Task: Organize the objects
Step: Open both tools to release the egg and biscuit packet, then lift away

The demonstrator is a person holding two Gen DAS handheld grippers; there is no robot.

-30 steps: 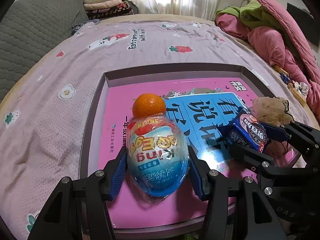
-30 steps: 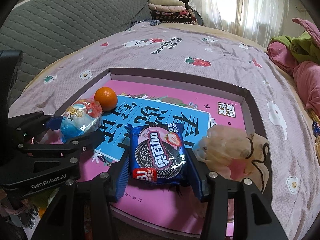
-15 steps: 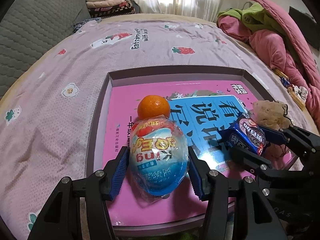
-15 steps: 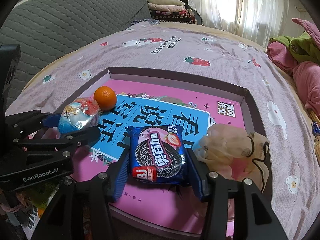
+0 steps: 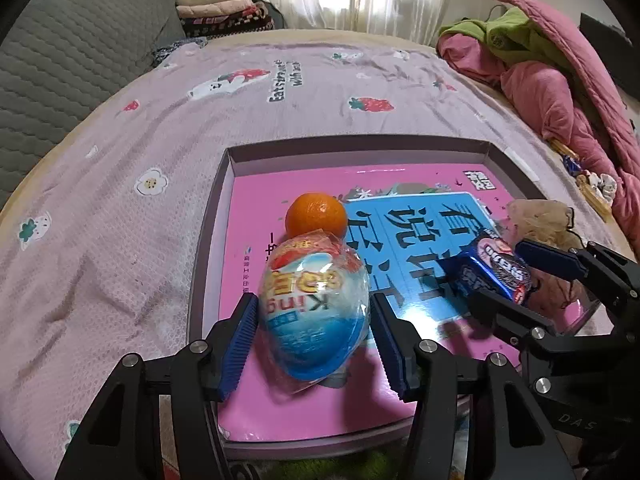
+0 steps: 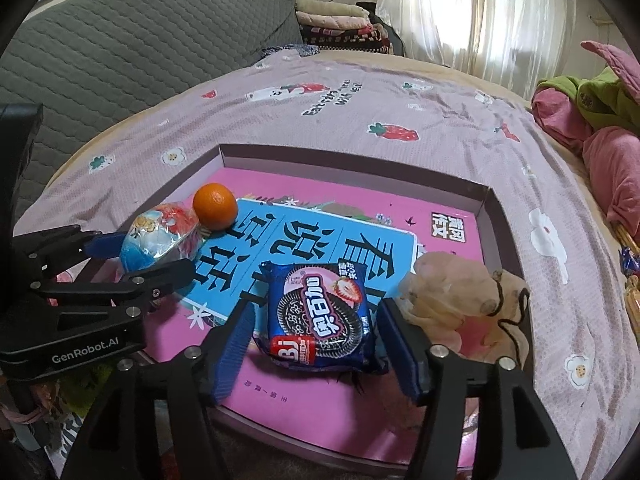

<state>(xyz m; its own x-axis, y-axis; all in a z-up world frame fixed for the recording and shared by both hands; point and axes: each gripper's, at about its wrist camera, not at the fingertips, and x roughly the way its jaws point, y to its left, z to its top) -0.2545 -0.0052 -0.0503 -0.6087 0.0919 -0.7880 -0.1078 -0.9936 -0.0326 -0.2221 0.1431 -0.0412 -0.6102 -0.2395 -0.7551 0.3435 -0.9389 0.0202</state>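
Left wrist view: the left claw (image 5: 314, 336) was clamped on the egg (image 5: 313, 314), low over the near-left of the tray (image 5: 208, 216), an orange (image 5: 316, 216) just beyond.

Right wrist view: the right claw (image 6: 316, 344) was clamped on the cookie pack (image 6: 320, 316) at the tray's (image 6: 494, 216) near edge, a pouch (image 6: 460, 300) just right.

Free room and obstacles on the bed.
Far half of the tray (image 6: 494, 216) lies bare; an orange (image 6: 215, 205) blocks its left edge, a beige plush (image 6: 460, 300) its right edge; the bedsheet (image 5: 120, 208) beyond lies bare toward piled quilts (image 5: 560, 92) at the right edge.
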